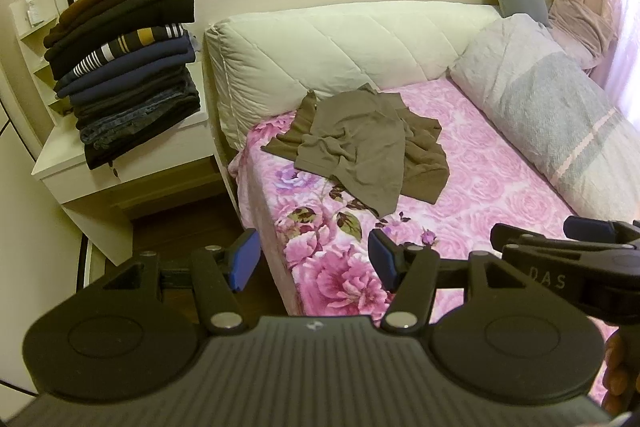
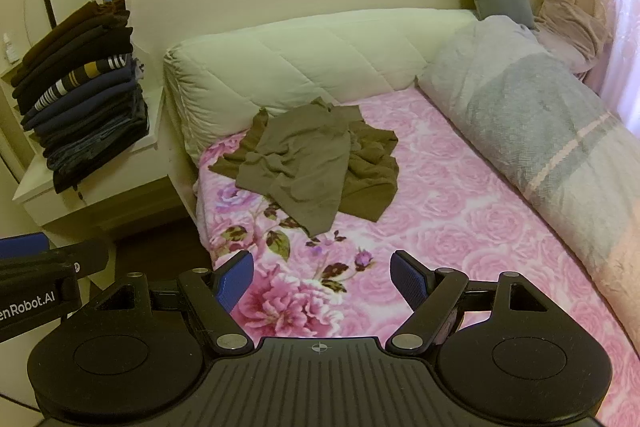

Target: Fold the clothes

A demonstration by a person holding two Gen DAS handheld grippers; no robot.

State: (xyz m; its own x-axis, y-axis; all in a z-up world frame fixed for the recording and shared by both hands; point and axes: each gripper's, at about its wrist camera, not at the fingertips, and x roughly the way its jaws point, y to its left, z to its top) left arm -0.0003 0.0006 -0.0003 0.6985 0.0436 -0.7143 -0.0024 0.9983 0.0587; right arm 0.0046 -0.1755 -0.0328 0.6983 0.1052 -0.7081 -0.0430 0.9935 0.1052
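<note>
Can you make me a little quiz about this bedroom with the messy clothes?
1. True or false: the olive-brown garment on the bed is already folded.
2. Where is the stack of folded clothes? A) on the bed B) on the white dresser beside the bed C) on the floor
3. Fill in: both the left gripper and the right gripper are ____ and hold nothing.

Key: 1. False, it lies crumpled. 2. B. 3. open.
</note>
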